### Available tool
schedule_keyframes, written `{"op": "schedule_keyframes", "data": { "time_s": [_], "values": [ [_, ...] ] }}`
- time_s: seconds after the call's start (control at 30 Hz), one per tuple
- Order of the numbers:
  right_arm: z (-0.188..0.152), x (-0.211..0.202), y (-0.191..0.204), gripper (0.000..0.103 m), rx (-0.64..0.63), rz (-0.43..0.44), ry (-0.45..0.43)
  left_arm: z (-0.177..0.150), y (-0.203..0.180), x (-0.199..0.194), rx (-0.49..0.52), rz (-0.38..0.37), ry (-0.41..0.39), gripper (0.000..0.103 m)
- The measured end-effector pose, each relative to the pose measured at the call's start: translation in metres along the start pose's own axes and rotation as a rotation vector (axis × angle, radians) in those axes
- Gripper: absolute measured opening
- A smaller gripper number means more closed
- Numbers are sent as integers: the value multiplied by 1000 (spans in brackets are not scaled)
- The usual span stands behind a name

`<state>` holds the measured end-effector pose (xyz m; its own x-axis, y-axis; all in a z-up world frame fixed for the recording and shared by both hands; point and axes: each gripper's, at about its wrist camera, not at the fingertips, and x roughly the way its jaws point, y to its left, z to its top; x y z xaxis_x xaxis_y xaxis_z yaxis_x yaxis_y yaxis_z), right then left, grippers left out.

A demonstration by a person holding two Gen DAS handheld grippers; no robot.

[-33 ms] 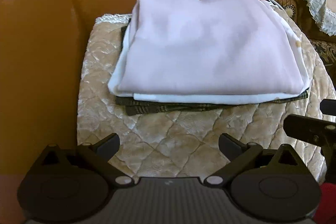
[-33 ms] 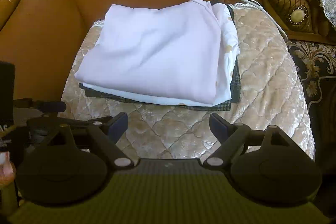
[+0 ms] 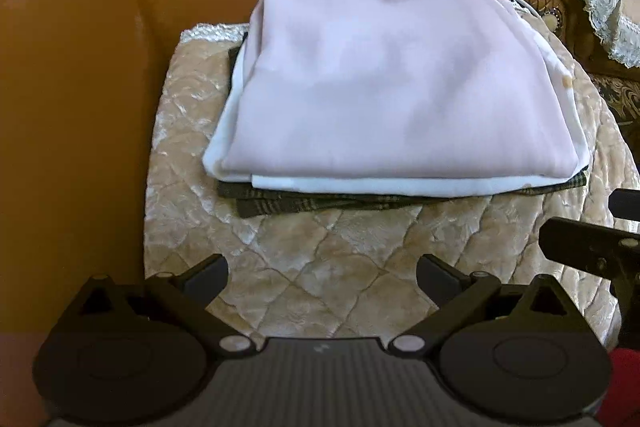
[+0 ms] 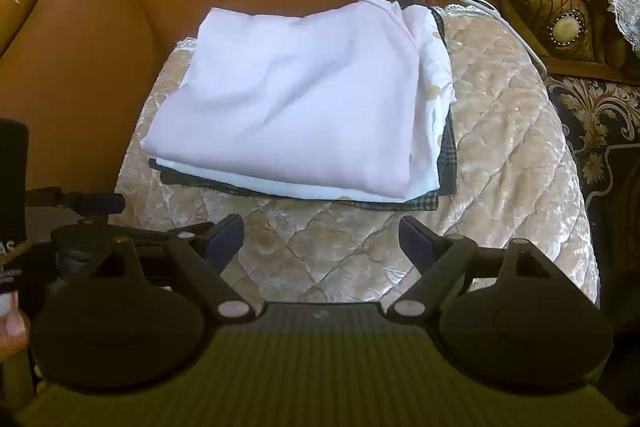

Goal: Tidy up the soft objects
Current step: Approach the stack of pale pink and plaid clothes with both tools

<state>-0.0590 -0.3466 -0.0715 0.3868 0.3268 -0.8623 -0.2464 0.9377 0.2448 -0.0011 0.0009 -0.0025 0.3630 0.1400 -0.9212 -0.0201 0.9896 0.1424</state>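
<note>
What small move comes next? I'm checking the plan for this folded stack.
Probably ease both claws forward to the stack's near edge. Left claw and right claw are open, empty, and short of it, over the quilted pad. The stack already looks neatly folded.

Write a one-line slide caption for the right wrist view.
Open right gripper faces folded cloths stacked on a quilted sofa cushion.

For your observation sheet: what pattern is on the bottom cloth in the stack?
Dark plaid on the bottom cloth, clearest in the right wrist view.
</note>
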Motion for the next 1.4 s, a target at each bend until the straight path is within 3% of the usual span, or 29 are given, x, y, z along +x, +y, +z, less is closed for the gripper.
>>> {"op": "schedule_keyframes", "data": {
  "time_s": [0.33,1.4],
  "values": [
    [-8,6,-3,92,-7,-15,6,-8,10,5,-39,-38,29,103],
    [-25,8,-11,92,17,-87,13,-22,8,-6,-62,-2,5,103]
  ]
}}
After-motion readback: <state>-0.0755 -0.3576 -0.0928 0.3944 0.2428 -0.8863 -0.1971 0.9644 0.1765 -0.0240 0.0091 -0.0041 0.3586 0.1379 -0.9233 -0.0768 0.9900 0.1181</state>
